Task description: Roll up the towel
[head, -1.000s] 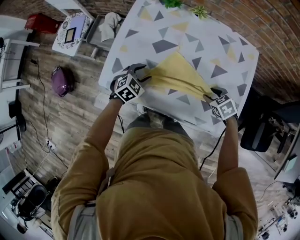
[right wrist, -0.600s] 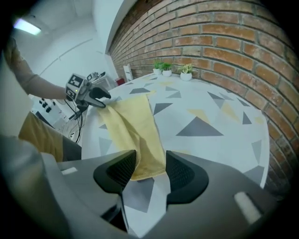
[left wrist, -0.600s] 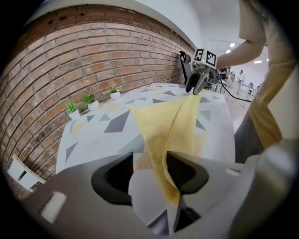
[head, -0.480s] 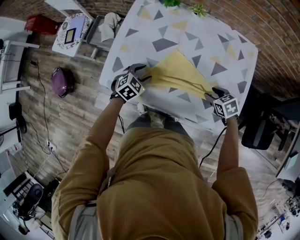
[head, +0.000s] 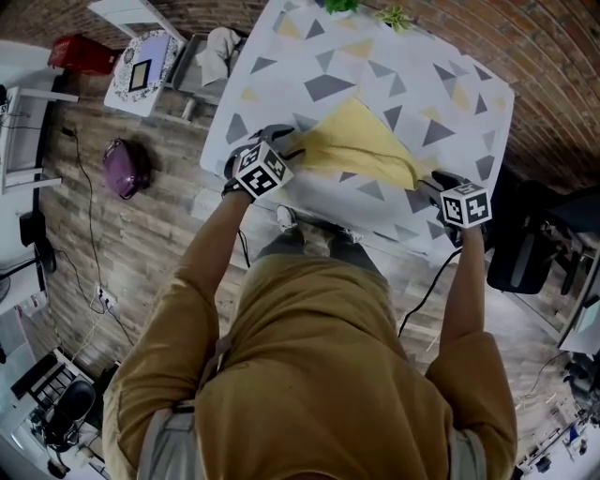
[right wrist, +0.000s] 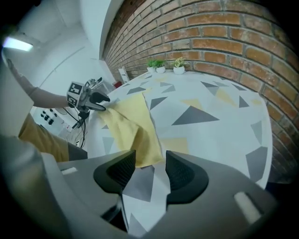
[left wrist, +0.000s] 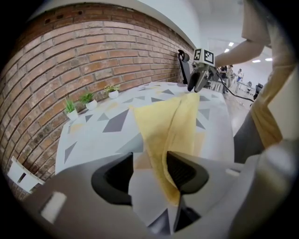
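Note:
A yellow towel (head: 361, 141) lies on the table (head: 328, 56), which wears a cloth with grey and yellow triangles. My left gripper (head: 284, 145) is at the towel's left end. In the left gripper view a raised fold of the towel (left wrist: 173, 121) runs between the jaws of the left gripper (left wrist: 150, 161) and leans on the right pad, with a gap to the left pad. My right gripper (head: 433, 183) sits just off the towel's right corner. In the right gripper view it (right wrist: 150, 161) is open and empty, and the towel (right wrist: 131, 121) lies just ahead.
Small potted plants (head: 342, 7) stand along the table's far edge by the brick wall. On the wooden floor to the left are a purple bag (head: 122, 161) and a white stand (head: 141, 66). A black chair (head: 511, 253) stands at the right.
The right gripper has rolled and shifted a little to the right, off the towel's right corner. That corner now lies slack on the table. The left gripper has stayed put.

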### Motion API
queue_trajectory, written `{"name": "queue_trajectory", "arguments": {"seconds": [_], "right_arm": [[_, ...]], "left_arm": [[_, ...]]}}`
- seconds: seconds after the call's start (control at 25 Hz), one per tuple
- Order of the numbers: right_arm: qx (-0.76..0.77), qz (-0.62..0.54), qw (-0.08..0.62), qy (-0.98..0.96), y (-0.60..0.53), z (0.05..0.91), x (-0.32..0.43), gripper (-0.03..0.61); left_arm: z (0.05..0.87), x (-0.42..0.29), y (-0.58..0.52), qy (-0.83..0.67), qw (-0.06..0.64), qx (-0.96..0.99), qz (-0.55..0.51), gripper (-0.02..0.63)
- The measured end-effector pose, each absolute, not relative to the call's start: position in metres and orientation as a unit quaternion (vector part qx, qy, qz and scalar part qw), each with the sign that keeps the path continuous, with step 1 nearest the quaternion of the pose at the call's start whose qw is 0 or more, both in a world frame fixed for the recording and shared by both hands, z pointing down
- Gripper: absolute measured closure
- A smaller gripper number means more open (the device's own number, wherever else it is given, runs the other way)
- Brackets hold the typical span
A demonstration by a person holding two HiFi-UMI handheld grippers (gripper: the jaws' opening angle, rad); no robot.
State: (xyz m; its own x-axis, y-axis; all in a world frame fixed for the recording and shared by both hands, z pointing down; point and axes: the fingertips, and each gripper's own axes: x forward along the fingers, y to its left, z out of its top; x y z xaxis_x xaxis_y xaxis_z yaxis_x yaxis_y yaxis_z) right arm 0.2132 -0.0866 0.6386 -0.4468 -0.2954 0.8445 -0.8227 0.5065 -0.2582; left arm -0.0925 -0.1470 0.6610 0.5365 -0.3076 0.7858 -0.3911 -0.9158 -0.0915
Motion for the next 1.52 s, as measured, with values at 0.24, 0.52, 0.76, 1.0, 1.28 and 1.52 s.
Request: {"name": "queue_trajectory", "arguments": {"seconds": [0.24, 0.52, 0.76, 1.0, 1.28, 1.52], "right_arm": [[0.388, 0.308, 0.413, -0.764, -0.079, 0.637, 0.222, 0.394], [0.422, 0.210, 0.412, -0.780, -0.074, 0.615, 0.200, 0.394], [0.431, 0.152, 0.413, -0.788, -0.063, 0.598, 0.181, 0.394], [0.450, 0.099, 0.422, -0.781, -0.053, 0.590, 0.176, 0.394], [0.447, 0.139, 0.396, -0.790, -0.037, 0.605, 0.151, 0.396], [0.408, 0.143, 0.430, -0.793, -0.042, 0.639, 0.132, 0.396]], "left_arm": [[0.661, -0.092, -0.147, -0.199, 0.047, 0.877, 0.435, 0.368], [0.653, -0.096, -0.152, -0.222, 0.049, 0.882, 0.413, 0.367], [0.619, -0.109, -0.150, -0.269, 0.046, 0.895, 0.354, 0.367], [0.604, -0.117, -0.125, -0.254, 0.016, 0.904, 0.343, 0.368], [0.623, -0.124, -0.097, -0.244, 0.024, 0.898, 0.366, 0.368], [0.639, -0.101, -0.082, -0.191, 0.013, 0.900, 0.392, 0.399]]}}
